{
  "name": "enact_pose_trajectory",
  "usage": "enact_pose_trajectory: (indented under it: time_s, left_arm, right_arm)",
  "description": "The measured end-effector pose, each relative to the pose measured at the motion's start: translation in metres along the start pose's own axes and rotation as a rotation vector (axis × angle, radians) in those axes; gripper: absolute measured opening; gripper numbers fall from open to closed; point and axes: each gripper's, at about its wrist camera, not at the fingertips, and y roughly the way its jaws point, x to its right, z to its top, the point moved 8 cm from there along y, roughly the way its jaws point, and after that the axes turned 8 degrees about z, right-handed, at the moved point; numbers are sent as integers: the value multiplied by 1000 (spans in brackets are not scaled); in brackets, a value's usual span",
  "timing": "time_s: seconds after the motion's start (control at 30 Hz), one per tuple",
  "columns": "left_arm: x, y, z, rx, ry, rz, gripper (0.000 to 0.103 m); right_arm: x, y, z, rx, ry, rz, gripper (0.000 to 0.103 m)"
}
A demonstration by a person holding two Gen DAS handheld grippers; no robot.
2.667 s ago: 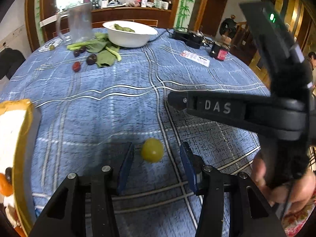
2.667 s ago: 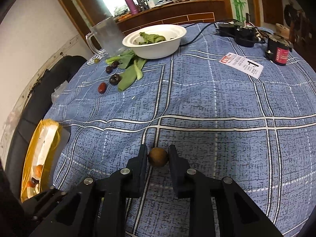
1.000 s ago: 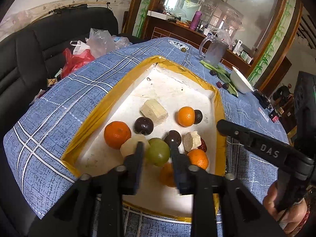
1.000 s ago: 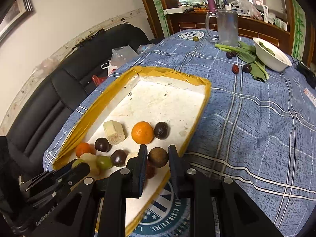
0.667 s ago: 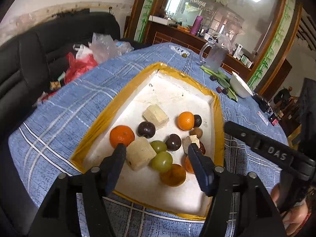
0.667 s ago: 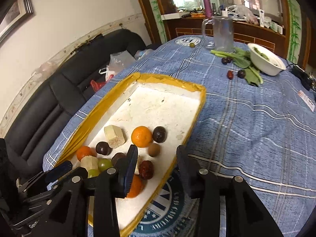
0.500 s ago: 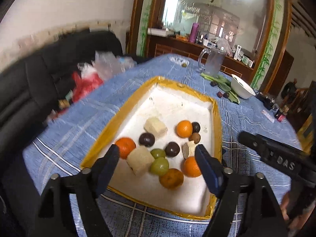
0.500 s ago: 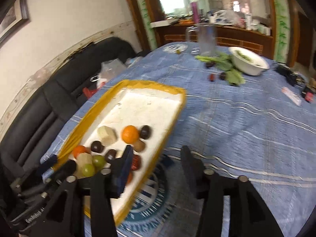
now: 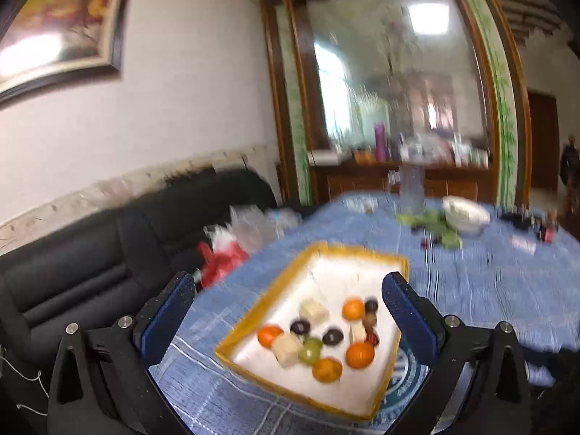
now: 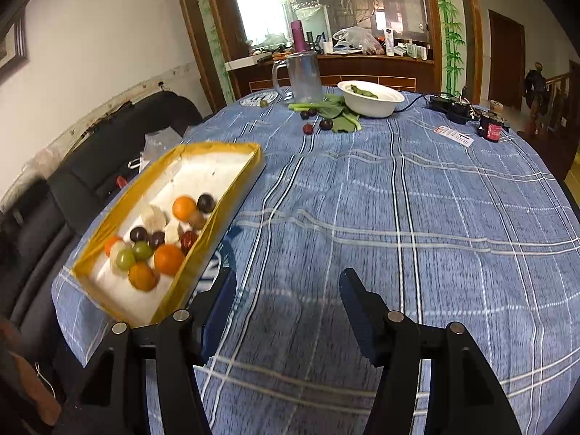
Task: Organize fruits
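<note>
Most fruit sits in the tray [image 10: 232,195]; three dark fruits [image 10: 325,123] remain near the tabletop's far edge. Both tools, left [image 9: 290,320] and right [image 10: 288,313], are opening, empty.

A shallow white tray [image 10: 203,166] with a yellow rim sits near the edge of the table, its near end crowded with fruit: oranges [image 10: 168,259], green grapes [image 10: 125,258], dark plums [image 10: 138,233] and pale cut chunks [image 9: 313,310]. Far across the cloth, a few dark fruits [image 10: 326,123] lie loose beside green leaves.
</note>
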Motion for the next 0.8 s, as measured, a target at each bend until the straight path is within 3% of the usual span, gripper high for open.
enact_pose_trajectory:
  time_s: [0.1, 0.2, 0.47, 0.8]
  left_arm:
    - [-4, -19, 15, 110, -67, -87, 103]
    - [-5, -23, 10, 105, -78, -109, 103]
    - [6, 5, -13, -80, -60, -148, 103]
    - [6, 26, -36, -173, -54, -177, 103]
  right_arm:
    - [-8, -5, -5, 8, -27, 15, 64]
    - [-16, -7, -8, 13, -59, 19, 64]
    - [-31, 1, -19, -22, -98, 33, 67]
    - [-53, 18, -25, -58, -154, 14, 75]
